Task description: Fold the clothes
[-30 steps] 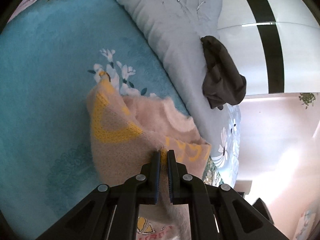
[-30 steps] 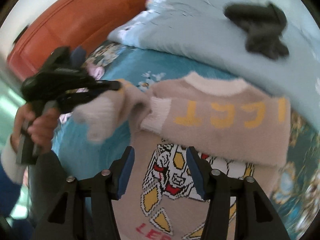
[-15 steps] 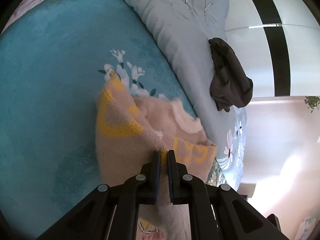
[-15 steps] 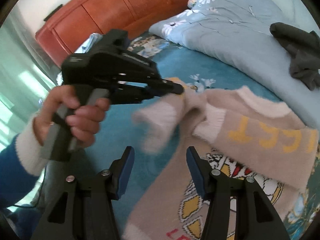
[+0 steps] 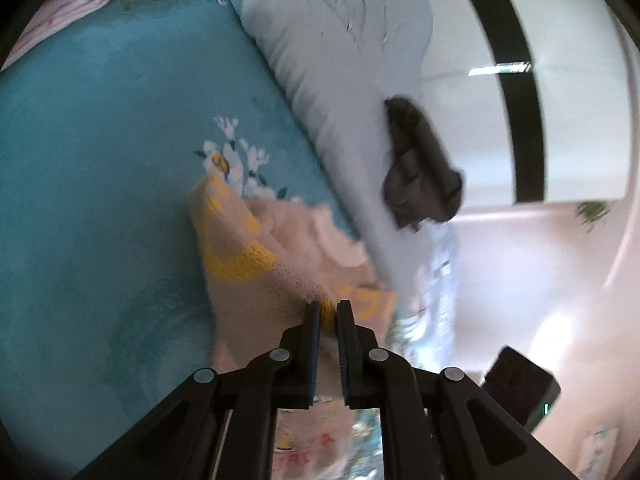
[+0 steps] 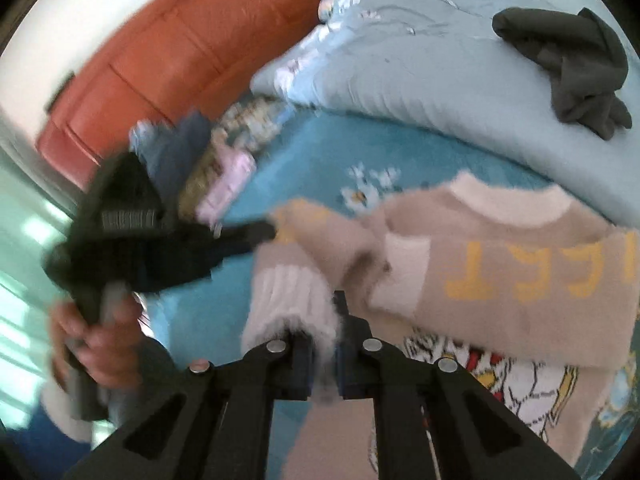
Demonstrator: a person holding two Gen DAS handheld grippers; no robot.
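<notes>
A beige sweater (image 6: 500,276) with yellow letters and a cartoon robot print lies on the teal bedspread (image 6: 304,152). Its top part is folded down over the print. My left gripper (image 5: 327,312) is shut on a fold of the sweater's shoulder (image 5: 244,268); it also shows at the left of the right wrist view (image 6: 264,232), holding the sleeve up. My right gripper (image 6: 322,340) is shut on the sleeve's white ribbed cuff (image 6: 288,300).
A light blue duvet (image 6: 420,72) lies behind the sweater with a dark grey garment (image 6: 572,68) on it. Folded clothes (image 6: 216,160) sit by the orange headboard (image 6: 172,52). The bed's edge and a pale floor (image 5: 540,280) are at right in the left wrist view.
My right gripper moved in and closed on the sleeve cuff; it was open before. My left gripper kept its hold on the sweater and shifted slightly.
</notes>
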